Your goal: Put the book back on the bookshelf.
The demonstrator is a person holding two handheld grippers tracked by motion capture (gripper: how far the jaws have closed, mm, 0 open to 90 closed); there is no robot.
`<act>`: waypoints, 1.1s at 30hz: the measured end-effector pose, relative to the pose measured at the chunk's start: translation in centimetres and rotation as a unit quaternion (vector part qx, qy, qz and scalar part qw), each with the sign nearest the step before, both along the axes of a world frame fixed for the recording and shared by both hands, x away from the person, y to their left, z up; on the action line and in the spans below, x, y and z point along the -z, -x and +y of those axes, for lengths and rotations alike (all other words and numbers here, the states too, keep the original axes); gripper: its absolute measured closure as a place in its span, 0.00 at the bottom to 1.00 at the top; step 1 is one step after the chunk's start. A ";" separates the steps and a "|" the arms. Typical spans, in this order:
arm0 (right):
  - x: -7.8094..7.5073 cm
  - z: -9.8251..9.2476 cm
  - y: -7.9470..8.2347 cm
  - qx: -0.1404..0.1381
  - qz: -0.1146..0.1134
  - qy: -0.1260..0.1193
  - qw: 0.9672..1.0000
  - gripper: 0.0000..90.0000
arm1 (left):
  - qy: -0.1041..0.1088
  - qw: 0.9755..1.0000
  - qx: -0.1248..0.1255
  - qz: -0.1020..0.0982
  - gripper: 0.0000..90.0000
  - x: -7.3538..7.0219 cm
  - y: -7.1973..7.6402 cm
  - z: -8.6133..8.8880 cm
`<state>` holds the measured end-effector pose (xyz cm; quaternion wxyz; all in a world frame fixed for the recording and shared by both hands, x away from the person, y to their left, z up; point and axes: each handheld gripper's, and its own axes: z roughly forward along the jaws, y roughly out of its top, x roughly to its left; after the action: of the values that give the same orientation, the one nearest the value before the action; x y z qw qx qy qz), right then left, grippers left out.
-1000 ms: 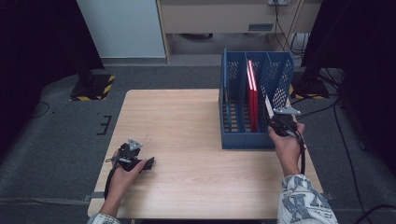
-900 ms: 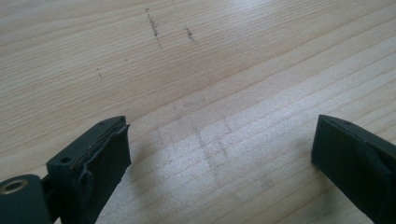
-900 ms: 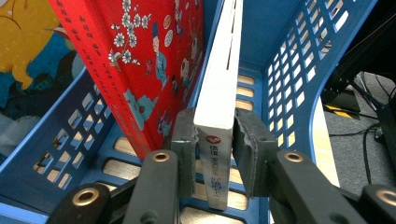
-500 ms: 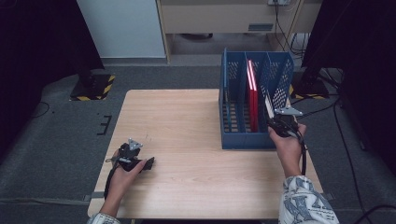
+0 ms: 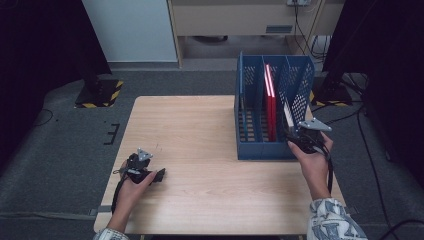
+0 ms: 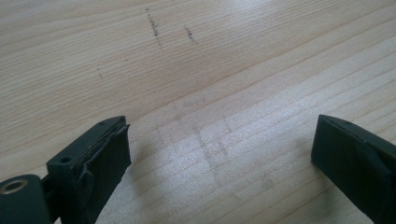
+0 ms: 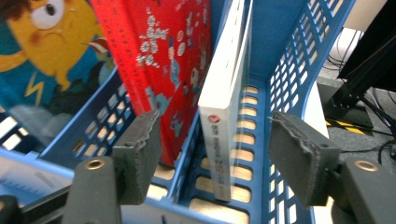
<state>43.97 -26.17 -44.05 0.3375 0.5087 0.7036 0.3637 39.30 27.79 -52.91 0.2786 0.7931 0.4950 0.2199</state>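
My right gripper (image 7: 212, 158) had just been opening, fingers clear of the white book (image 7: 226, 107) (leaning in the blue rack (image 7: 299, 60)); withdraw straight back. Left gripper (image 6: 219, 154) gaped empty over the table (image 6: 210, 56).

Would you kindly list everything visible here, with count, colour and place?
File rack: one, blue, perforated, three slots, table's right side.
Red book: one, upright, middle slot.
White book: one, leaning in the rightmost slot, between the right gripper's jaws, untouched.
Table: one, light wood.
Left gripper: black, open above the bare tabletop, near left.
Right gripper: black, jaws just opened, at the rack's near right corner.
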 end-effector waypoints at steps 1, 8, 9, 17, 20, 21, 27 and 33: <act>0.0 0.0 0.2 -0.004 -0.003 -0.004 1.000 0.35 | 0.000 1.000 0.000 0.000 0.04 0.0 0.0 0.0; 0.1 0.6 1.8 -0.026 -0.011 -0.021 0.999 0.26 | 0.000 1.000 0.000 0.000 0.04 0.0 0.0 0.0; 0.1 0.7 1.9 -0.030 -0.013 -0.022 0.999 0.25 | 0.000 1.000 0.000 0.000 0.04 0.0 0.0 0.0; 0.2 2.1 3.4 -0.067 -0.009 -0.034 0.997 0.18 | 0.000 1.000 0.000 0.000 0.04 0.0 0.0 0.0; 0.3 2.9 4.0 -0.083 -0.010 -0.033 0.996 0.16 | 0.000 1.000 0.000 0.000 0.04 0.0 0.0 0.0; 0.4 3.2 4.3 -0.088 -0.010 -0.035 0.995 0.16 | 0.000 1.000 0.000 0.000 0.04 0.0 0.0 0.0; 1.0 4.9 5.4 -0.120 -0.004 -0.035 0.992 0.15 | 0.000 1.000 0.000 0.000 0.04 0.0 0.0 0.0; 2.0 6.7 6.1 -0.148 0.005 -0.031 0.988 0.14 | 0.000 1.000 0.000 -0.001 0.04 0.0 0.0 0.0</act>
<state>37.84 -19.48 -46.08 0.2600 0.4110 0.7613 0.4288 39.30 27.79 -52.91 0.2787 0.7932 0.4945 0.2204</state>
